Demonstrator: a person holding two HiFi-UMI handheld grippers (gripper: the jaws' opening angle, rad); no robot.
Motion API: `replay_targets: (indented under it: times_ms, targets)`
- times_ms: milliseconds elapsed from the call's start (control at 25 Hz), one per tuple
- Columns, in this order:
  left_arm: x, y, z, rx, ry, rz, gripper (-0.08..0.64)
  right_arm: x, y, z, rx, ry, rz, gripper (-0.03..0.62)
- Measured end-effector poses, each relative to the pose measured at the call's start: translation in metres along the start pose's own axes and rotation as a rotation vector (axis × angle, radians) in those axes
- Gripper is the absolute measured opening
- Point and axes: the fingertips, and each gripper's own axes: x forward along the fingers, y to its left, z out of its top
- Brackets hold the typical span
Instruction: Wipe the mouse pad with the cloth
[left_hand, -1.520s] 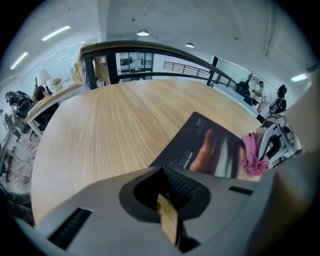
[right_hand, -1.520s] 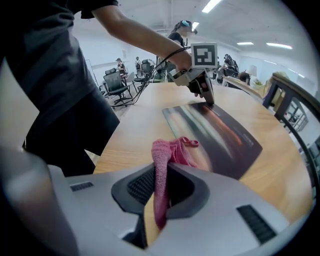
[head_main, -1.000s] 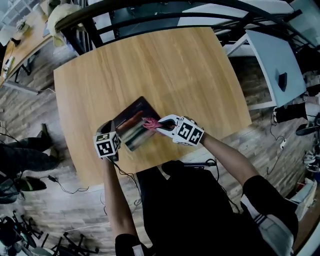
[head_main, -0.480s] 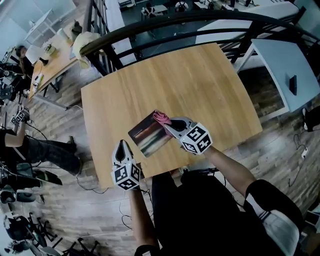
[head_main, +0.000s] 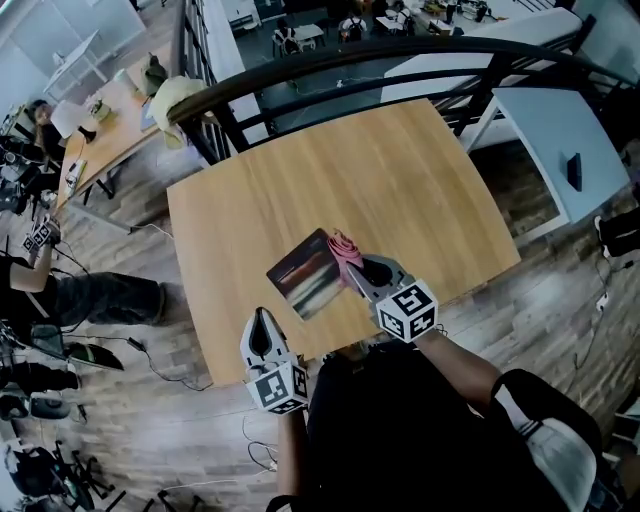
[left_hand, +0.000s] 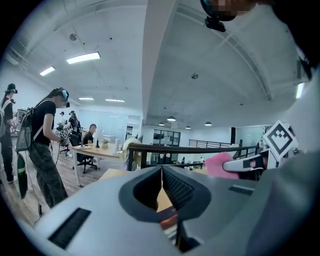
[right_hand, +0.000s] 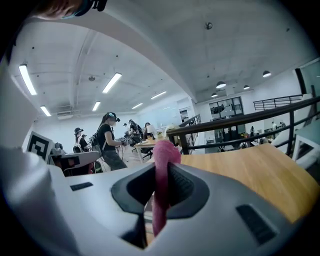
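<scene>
Left tool (head_main: 262, 320), right tool (head_main: 352, 271) grey; marker cubes (head_main: 406, 310) black-white; black top (head_main: 400, 430).

Left gripper (head_main: 262, 318) closed, right gripper (head_main: 351, 269) clamped on cloth (head_main: 345, 246)

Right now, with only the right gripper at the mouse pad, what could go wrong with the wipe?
1. The mouse pad lies unheld: the left gripper is shut, empty and off it, so a stroke may drag the pad across the table.
2. The pad sits close to the table's near edge and could be pushed over it.
3. The right gripper pinches only a thin fold of the cloth, which might slip out.
</scene>
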Motion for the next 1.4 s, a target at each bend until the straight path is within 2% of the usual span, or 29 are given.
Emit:
replay_targets:
  times_ms: [200, 440, 640, 880, 1400]
  targets:
    - [-0.02, -0.004, 0.01, 0.056, -0.014, -0.039, 0.024, -0.01, 0.025, -0.002, -0.045, -0.017, -0.019, 0.057]
    - [-0.023, -0.003, 0.016, 0.018, -0.017, -0.073, 0.024, -0.021, 0.037, 0.001, -0.046, -0.038, -0.05, 0.057]
    - [-0.018, -0.017, 0.014, 0.038, -0.019, -0.116, 0.025, -0.029, 0.037, 0.002, -0.039, -0.057, -0.059, 0.057]
    - [-0.015, -0.024, 0.017, 0.028, -0.029, -0.124, 0.025, -0.029, 0.038, 0.008, -0.07, -0.068, -0.055, 0.057]
    - [-0.014, -0.027, 0.011, 0.019, -0.018, -0.148, 0.025, -0.033, 0.037, 0.007, -0.073, -0.07, -0.066, 0.057]
